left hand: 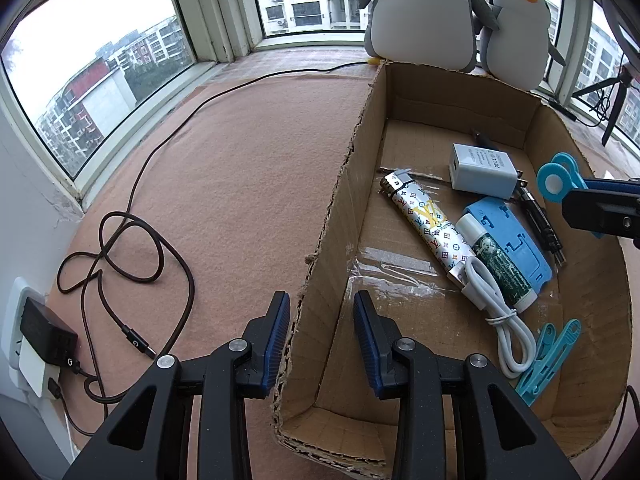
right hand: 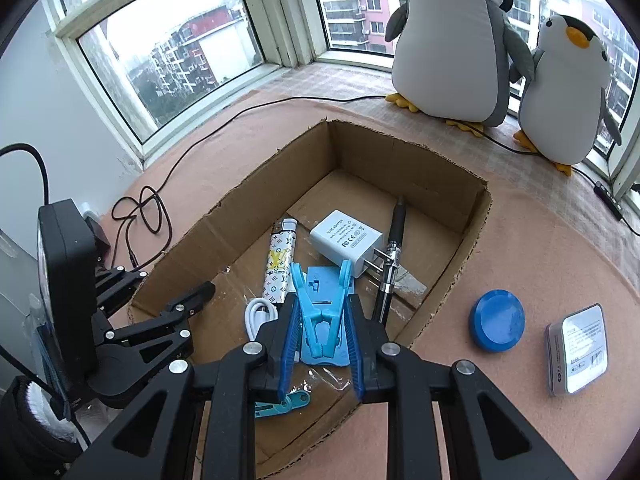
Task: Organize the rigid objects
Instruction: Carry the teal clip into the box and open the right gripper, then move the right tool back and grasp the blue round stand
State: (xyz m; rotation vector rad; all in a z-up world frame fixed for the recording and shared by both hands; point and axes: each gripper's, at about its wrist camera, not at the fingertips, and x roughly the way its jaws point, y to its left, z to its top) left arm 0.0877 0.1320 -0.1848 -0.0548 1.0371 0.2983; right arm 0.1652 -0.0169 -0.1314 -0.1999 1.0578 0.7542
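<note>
- The left tongs (left hand: 322, 344) straddle the near left wall of the cardboard box (left hand: 348, 184), one blue pad outside it and one inside, closed on that torn wall edge.
- The right tongs (right hand: 323, 332) hang over the box (right hand: 472, 232), pinched shut on a light blue clothes peg (right hand: 322, 304) whose two arms stick up past the pads.
- From the left wrist view, the same peg (left hand: 554, 178) shows at the right edge, above the box's right side, clamped in the dark tongs.
- On the box floor lie a patterned lighter (left hand: 424, 224), a white charger (left hand: 482, 170), a blue plastic stand (left hand: 516, 240), a white tube with a dark label (left hand: 498, 264), a coiled white cable (left hand: 500, 312) and a black pen (right hand: 394, 252).
- The tube rests on the blue stand, touching the lighter; the pen lies just beside the charger's prongs.
- A second blue peg (left hand: 546, 356) lies in the near right corner of the box.
- Outside the box, on the pink surface (left hand: 248, 168), sit a round blue lid (right hand: 497, 320) and, near it, a small silver tin (right hand: 578, 356).
- Two plush penguins (right hand: 452, 40) stand by the window behind the box.
- A dark cable (left hand: 132, 248) loops on the surface left of the box.
</note>
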